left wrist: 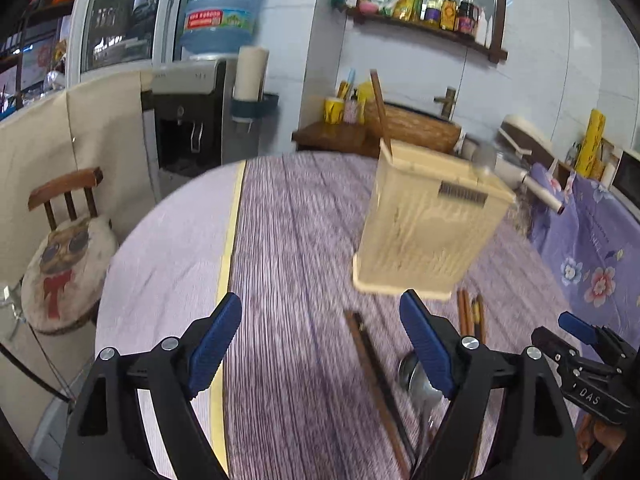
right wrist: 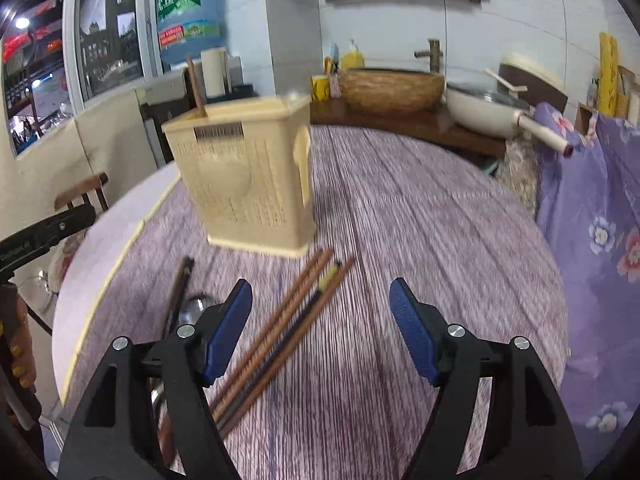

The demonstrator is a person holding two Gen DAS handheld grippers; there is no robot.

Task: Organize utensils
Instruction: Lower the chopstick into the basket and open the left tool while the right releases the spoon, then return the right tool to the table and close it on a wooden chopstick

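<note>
Both tools, left (left wrist: 322, 342) and right (right wrist: 320, 330), gape empty; "DAS" marks the right one.

Chopsticks (right wrist: 280, 332) loose beside beige holder (right wrist: 248, 180)

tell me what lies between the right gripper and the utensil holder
In the right wrist view, a bundle of chopsticks lies on the tablecloth between the right gripper and the utensil holder.

Both of my wrist views are evenly lit by soft indoor light, with no hard shadows on the table (left wrist: 288, 240). Motion blur smears the beige utensil holder (right wrist: 248, 184) and the chopsticks (right wrist: 280, 332). Fisheye bending curves the walls, and black vignette fills every corner. A small lamp glares far left.
</note>
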